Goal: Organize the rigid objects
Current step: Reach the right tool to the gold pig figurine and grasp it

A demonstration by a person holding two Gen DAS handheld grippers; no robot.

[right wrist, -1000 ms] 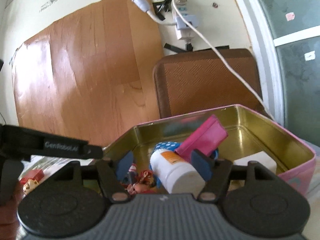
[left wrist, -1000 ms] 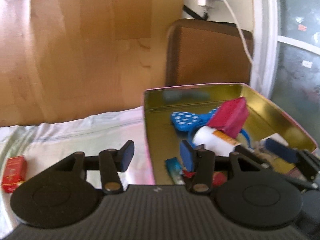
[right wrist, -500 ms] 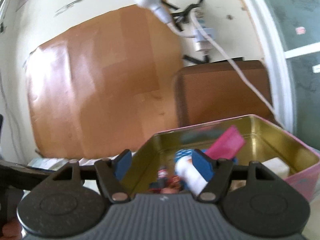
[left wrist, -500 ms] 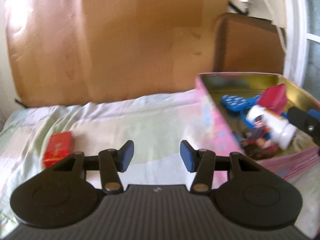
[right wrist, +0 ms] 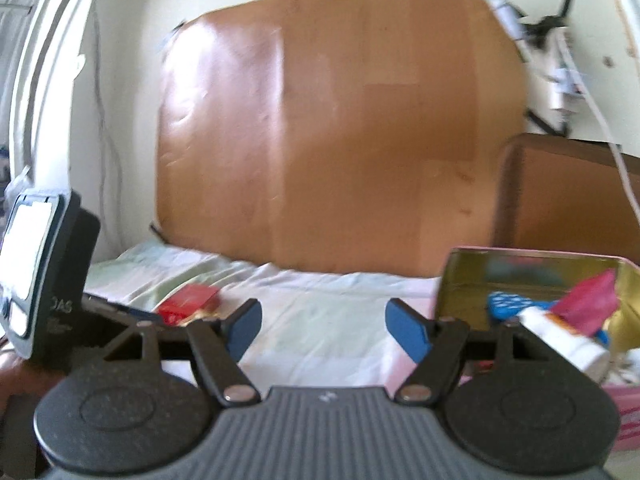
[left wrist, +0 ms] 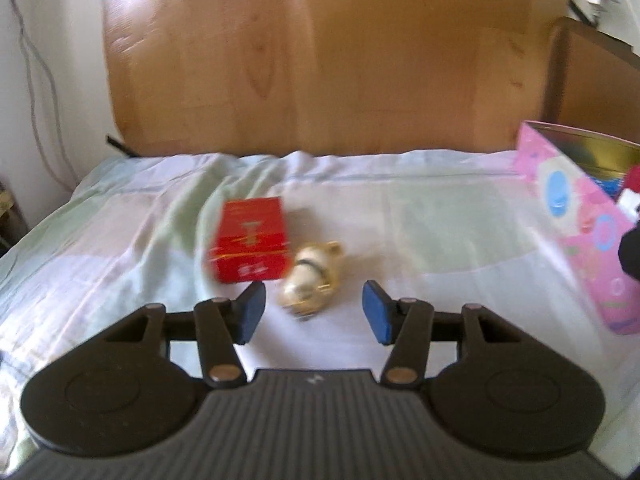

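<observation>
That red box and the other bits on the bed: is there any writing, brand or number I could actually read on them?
"JAS": on the dark device at left, right wrist view; partial.
Red box: gold marks, too blurred to read.
Pink tin: pictures only, no readable words.
White bottle: label blurred.

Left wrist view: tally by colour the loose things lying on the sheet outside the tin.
Red: 1, the red box
Cream and gold: 1, the small figurine
Total: 2, both beside each other on the sheet, outside the pink tin.
</observation>
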